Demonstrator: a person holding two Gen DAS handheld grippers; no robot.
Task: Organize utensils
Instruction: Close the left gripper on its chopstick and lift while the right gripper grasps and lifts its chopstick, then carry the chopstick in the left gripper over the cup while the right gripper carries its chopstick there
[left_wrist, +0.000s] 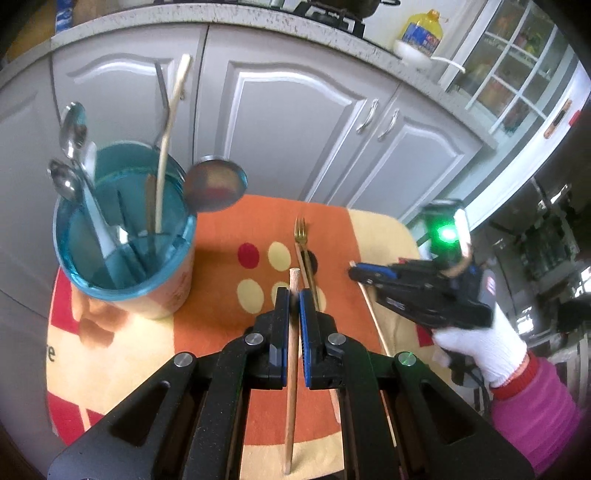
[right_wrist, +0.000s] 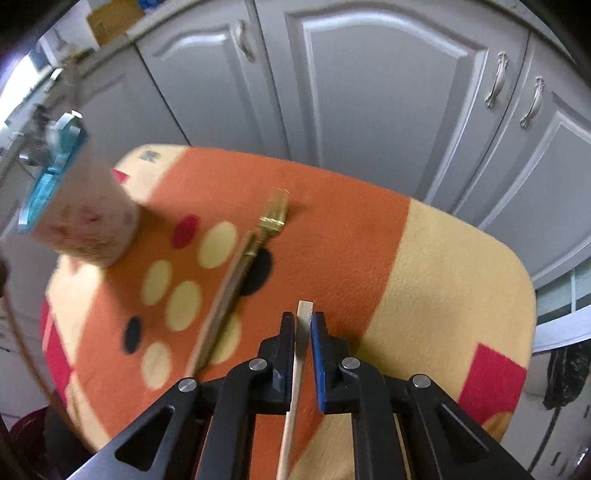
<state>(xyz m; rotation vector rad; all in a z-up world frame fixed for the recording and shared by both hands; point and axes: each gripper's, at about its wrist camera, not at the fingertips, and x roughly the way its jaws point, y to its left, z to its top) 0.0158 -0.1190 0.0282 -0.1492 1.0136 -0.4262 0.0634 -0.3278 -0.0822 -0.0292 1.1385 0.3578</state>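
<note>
Left gripper (left_wrist: 294, 295) jaws clamped on a round wooden chopstick (left_wrist: 291, 369), right gripper (right_wrist: 303, 319) jaws clamped on a pale flat chopstick (right_wrist: 293, 387); gold fork (right_wrist: 271, 221) lies on the patterned cloth (right_wrist: 424, 258), blue-rimmed utensil cup (left_wrist: 125, 236) at left

Two spoons (left_wrist: 70, 155) stood in one blue-rimmed holder (left_wrist: 125, 288) at ten o'clock — one gold fork (left_wrist: 301, 230) lay at twelve, and two grippers each held one chopstick (left_wrist: 291, 369).
</note>
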